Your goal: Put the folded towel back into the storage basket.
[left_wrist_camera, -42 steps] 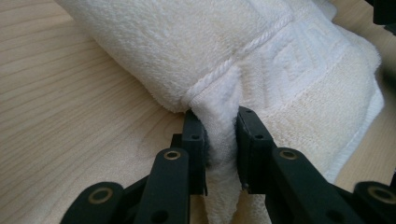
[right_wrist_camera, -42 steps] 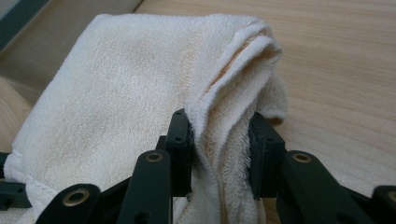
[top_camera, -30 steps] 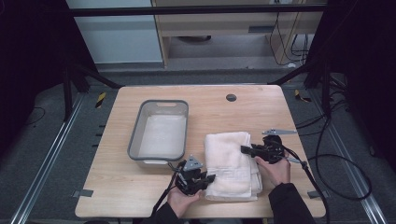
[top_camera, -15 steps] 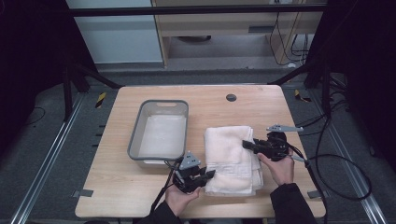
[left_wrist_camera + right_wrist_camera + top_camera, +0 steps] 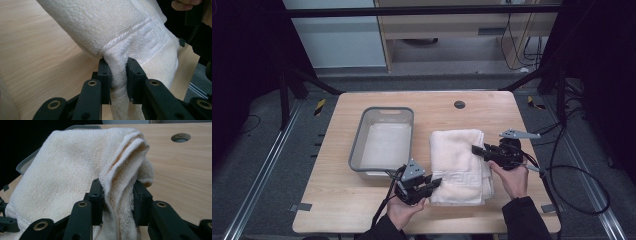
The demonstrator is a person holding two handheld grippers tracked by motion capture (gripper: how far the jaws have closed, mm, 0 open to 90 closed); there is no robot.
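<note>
A folded cream towel (image 5: 459, 165) lies on the right half of the bench (image 5: 337, 210), just beside a grey plastic tub (image 5: 384, 145). It is gripped at two places: the left gripper (image 5: 434, 183) is clamped on the near left edge, by the woven border, and the right gripper (image 5: 475, 149) is clamped on the right edge, farther back. In each gripper view the jaws are seen pinched tight on a thick fold of terry cloth, with the cloth bulging out above them.

The step in hand is judged to be the lift — the towel is held at both sides and part of it is raised off the wood. The next move would call for both grips to be kept firm and raised evenly, so that the folds are not shaken loose — probably toward the tub, though that is only a guess.
</note>
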